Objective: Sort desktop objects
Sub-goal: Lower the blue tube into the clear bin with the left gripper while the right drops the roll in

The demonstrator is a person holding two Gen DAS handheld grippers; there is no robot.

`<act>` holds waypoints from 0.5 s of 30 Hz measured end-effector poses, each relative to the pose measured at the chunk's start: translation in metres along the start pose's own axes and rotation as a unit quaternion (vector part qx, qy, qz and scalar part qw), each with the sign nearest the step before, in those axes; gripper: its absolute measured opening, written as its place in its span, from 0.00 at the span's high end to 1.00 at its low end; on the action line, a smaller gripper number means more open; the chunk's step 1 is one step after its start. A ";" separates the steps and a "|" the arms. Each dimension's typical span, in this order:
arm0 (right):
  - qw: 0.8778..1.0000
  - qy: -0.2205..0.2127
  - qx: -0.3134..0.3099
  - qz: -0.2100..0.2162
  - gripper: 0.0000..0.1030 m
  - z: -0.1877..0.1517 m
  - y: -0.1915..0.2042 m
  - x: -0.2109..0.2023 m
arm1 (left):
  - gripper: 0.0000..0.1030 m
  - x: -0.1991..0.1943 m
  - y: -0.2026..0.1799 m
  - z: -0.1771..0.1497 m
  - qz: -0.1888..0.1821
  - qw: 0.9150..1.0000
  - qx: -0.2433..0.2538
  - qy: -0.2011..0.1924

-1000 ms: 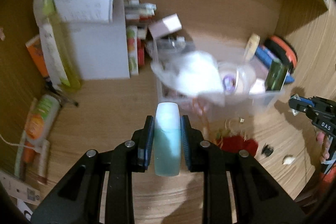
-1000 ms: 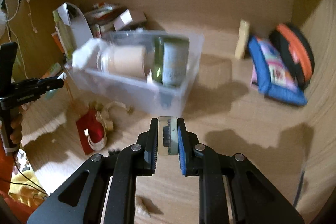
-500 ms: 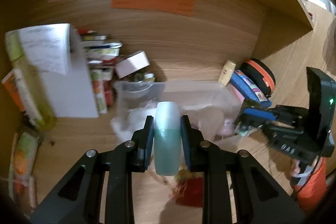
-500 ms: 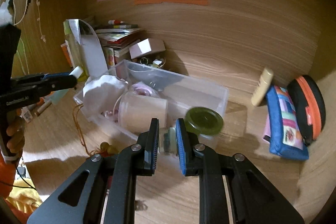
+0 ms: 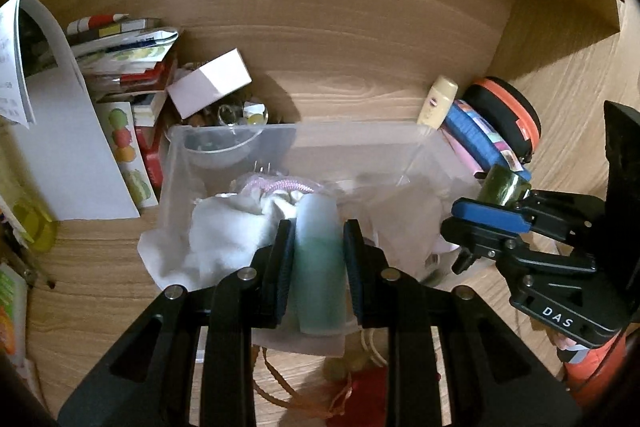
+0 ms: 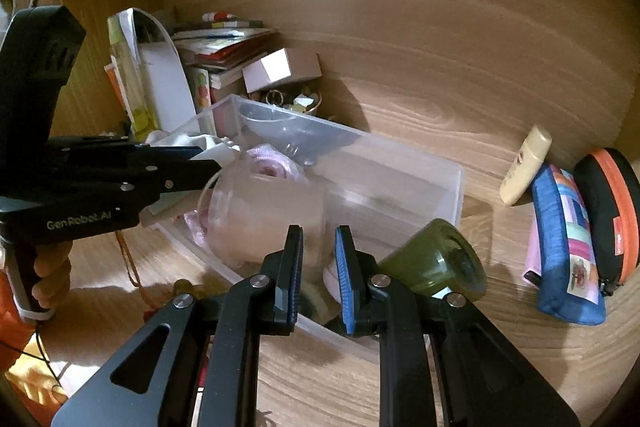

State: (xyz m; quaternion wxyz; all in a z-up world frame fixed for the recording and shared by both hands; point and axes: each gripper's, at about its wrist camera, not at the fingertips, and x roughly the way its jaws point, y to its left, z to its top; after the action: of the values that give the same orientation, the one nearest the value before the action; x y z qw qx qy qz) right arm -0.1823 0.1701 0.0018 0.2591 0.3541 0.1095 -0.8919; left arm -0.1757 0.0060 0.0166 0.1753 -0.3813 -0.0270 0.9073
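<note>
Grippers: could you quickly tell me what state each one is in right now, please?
Left gripper: shut on the pale teal plastic bottle.
Right gripper: open, holding nothing, above the clear plastic bin.

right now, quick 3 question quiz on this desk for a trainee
1. True or false: the left gripper is shut on a pale green bottle.
2. What sits directly to the right of the blue pouch, against the back wall?
A. a laptop
B. a black case with an orange rim
C. a red mug
3. Fill in: the white cloth lies in the ____.

Key: 1 true; 2 B; 3 clear bin
</note>
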 end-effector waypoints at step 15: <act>1.000 -0.011 -0.023 -0.006 0.85 -0.016 0.020 -0.033 | 0.50 -0.047 -0.022 -0.011 0.004 0.999 0.019 -0.027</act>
State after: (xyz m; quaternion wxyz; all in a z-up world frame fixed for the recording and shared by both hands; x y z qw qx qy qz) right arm -0.1420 0.1720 0.0126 0.2628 0.3375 0.1296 -0.8946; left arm -0.1313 0.0096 0.0451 0.1783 -0.3534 -0.0134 0.9182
